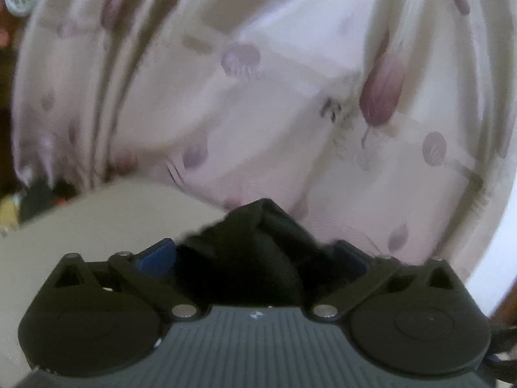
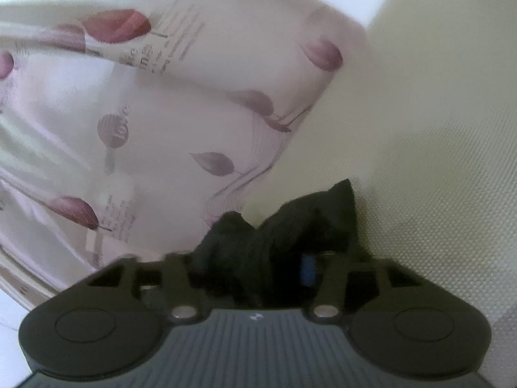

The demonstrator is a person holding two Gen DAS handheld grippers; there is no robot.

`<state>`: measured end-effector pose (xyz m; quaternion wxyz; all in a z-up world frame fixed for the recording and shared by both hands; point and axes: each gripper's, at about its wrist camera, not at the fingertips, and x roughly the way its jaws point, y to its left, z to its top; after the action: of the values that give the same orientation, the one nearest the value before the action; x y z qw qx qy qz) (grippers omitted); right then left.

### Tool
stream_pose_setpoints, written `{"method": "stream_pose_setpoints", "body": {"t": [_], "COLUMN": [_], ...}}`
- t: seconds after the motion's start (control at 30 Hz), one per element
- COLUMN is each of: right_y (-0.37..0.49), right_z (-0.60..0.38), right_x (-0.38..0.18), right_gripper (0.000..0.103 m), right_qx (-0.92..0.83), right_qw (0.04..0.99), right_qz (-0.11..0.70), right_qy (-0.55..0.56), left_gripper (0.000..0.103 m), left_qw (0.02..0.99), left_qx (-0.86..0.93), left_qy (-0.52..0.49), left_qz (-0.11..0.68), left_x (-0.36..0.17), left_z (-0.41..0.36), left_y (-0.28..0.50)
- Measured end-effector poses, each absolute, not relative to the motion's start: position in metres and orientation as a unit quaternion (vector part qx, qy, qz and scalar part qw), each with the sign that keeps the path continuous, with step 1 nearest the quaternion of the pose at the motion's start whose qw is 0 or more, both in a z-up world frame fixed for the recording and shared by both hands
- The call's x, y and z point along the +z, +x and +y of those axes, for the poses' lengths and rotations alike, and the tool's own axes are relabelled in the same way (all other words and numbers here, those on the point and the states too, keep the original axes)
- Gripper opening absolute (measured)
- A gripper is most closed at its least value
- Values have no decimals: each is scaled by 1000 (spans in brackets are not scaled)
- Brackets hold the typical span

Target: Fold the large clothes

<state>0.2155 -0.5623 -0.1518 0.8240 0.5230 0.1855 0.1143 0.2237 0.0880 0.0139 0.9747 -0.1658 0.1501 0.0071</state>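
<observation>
The black cloth (image 1: 255, 252) is the thing to fold. In the left view a bunched peak of it sits right between the wide jaws of the left gripper (image 1: 258, 258) and points up toward 12 o'clock. The blue pads (image 1: 161, 257) stand well apart, one at 9 o'clock of the bunch and one at 3 o'clock. They do not seem to squeeze it, so I think the cloth just lies loose between them.

In the right view the same dark cloth (image 2: 290, 226) lies in two humps in front of the right gripper (image 2: 255, 268). The taller hump leans toward 1 o'clock. These jaws are open too, though not as wide. One blue pad (image 2: 308, 270) shows at about 3 o'clock of the cloth. It looks close to the cloth, but it does not pinch it.

Both tools are about as near to the cloth as each other. Each has an end of it straight ahead. So the cloth's long way likely runs from one gripper to the other, but no view shows the whole of it.

The cloth lies on a pale mat (image 2: 436, 161). Behind it, at 12 o'clock, hangs a flowered curtain (image 1: 258, 80).

The pictures are blurry.
</observation>
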Motion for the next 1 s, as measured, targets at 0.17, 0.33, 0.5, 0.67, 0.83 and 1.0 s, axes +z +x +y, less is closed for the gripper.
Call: {"method": "stream_pose_setpoints", "body": {"t": [0.17,0.33,0.5,0.67,0.83,1.0], "right_y": [205,192,208,236,259,271], "right_z": [-565,-542,-488,-456,-456,-455], "right_x": [-145,-109,-76,-73,-94,-115], "right_gripper": [88,87,43,42,42,40], "right_qx": [121,115,107,88,59,52], "right_qw": [825,895,946,960,953,944], "right_qz": [155,152,212,243,285,316], "right_qy": [530,404,219,111,81,82], "left_gripper": [103,87,31,29,29,23], "left_qw": [977,973,965,964,956,946], "left_qx": [4,-32,-88,-80,-27,-6], "left_qy": [-158,-155,-80,-30,-35,-64], "left_qz": [143,169,233,254,290,318], "left_x": [19,21,16,2,-22,-44], "left_z": [90,81,36,12,25,40], "left_y": [220,218,233,258,297,313]}}
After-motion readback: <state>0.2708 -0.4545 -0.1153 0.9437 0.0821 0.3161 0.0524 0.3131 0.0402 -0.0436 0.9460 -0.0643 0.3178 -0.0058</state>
